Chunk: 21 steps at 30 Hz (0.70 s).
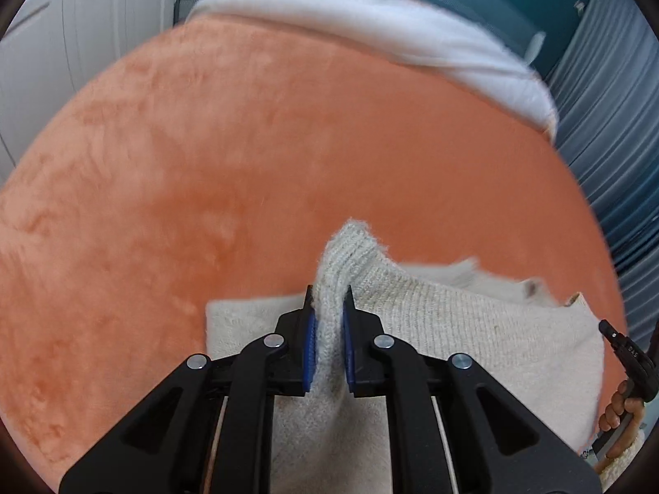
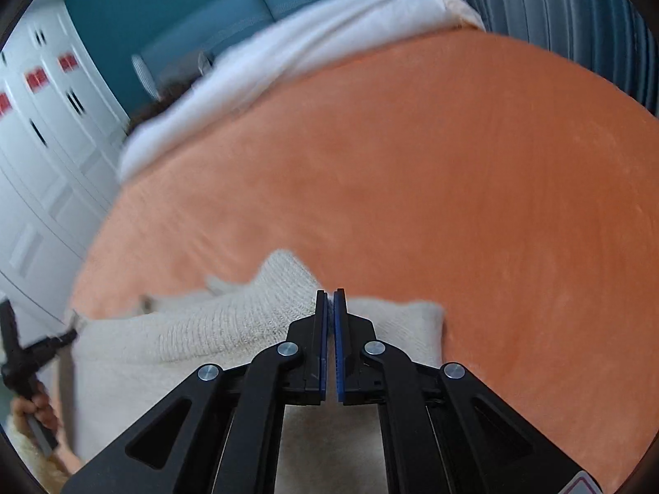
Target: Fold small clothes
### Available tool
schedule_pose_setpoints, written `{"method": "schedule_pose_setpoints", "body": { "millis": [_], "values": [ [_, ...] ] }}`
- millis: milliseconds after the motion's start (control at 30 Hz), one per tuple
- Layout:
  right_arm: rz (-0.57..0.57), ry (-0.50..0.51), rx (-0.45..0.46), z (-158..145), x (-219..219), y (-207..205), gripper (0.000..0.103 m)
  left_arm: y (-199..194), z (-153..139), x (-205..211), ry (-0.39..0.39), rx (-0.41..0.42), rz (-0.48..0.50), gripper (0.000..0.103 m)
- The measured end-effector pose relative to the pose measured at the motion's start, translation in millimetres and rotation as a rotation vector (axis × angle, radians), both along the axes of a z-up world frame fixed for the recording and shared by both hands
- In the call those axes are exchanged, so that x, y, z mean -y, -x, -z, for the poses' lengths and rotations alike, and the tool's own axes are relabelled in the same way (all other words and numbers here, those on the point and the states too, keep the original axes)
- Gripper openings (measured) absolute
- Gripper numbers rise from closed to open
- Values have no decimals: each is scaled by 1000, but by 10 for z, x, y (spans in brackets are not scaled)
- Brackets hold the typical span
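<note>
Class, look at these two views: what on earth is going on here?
A person is folding a cream knit sweater on an orange blanket with two hand-held grippers. The left gripper is shut on a ribbed bunch of the knit. The right gripper is shut with nothing visibly between its pads, over the sweater's other edge.

Almost nothing is legible. In the left wrist view, small pale characters stand on the black body of the right gripper (image 1: 630,356) at the right edge; they look like three letters or digits but are too small and tilted to make out. In the right wrist view, red patches on the white cupboard doors (image 2: 37,78) carry no legible writing, and a red-edged sticker (image 2: 583,485) at the bottom edge is cut off.
</note>
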State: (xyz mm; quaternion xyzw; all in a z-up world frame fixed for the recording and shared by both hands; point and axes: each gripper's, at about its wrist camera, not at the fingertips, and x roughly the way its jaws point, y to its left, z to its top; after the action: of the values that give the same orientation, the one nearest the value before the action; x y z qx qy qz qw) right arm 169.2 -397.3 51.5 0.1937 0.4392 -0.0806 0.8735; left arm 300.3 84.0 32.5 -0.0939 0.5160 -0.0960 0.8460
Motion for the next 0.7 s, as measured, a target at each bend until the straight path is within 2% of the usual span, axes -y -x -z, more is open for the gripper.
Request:
{"method": "schedule_pose_setpoints", "body": {
  "millis": [67, 100, 133, 167, 233, 300, 333, 433, 500, 533, 567, 600, 633, 700],
  "values": [
    [-24, 28, -70, 240, -82, -58, 3, -21, 277, 35, -43, -45, -16, 14],
    [-16, 40, -63, 238, -112, -24, 4, 16, 285, 26, -38, -24, -28, 15],
    [-3, 38, -43, 181, -131, 19, 5, 72, 227, 0, -22, 2, -49, 19],
    [11, 32, -17, 70, -153, 103, 6, 121, 155, -29, -7, 9, -69, 32],
    [17, 70, 33, -160, -281, 294, 14, 282, -52, -87, -8, 34, -104, 46],
    [-42, 70, 80, -371, -543, 568, 15, 534, -283, -133, 24, 77, -102, 49],
    [-76, 57, 81, -444, -665, 678, 15, 732, -396, -126, 52, 94, -93, 55],
    [-217, -20, 62, -359, -1275, 1029, 15, 1355, -483, 82, 101, 105, -37, 68],
    [-275, -89, 14, -153, -1590, 1087, 15, 1634, -288, 328, 118, 50, 15, 69],
    [-292, -95, -8, -39, -1736, 1094, 15, 1708, -168, 455, 91, 23, 37, 69],
    [-316, -63, -33, 57, -1870, 1090, 15, 1777, -44, 573, 39, -1, 51, 69],
    [-325, -10, -54, 134, -1933, 1092, 9, 1824, 71, 651, -42, -9, 55, 67],
    [-310, 35, -69, 187, -1906, 1102, 3, 1864, 139, 664, -89, -9, 51, 63],
    [-242, 25, -107, 284, -1609, 1151, 0, 1901, 168, 588, -89, 2, 76, 62]
  ]
}}
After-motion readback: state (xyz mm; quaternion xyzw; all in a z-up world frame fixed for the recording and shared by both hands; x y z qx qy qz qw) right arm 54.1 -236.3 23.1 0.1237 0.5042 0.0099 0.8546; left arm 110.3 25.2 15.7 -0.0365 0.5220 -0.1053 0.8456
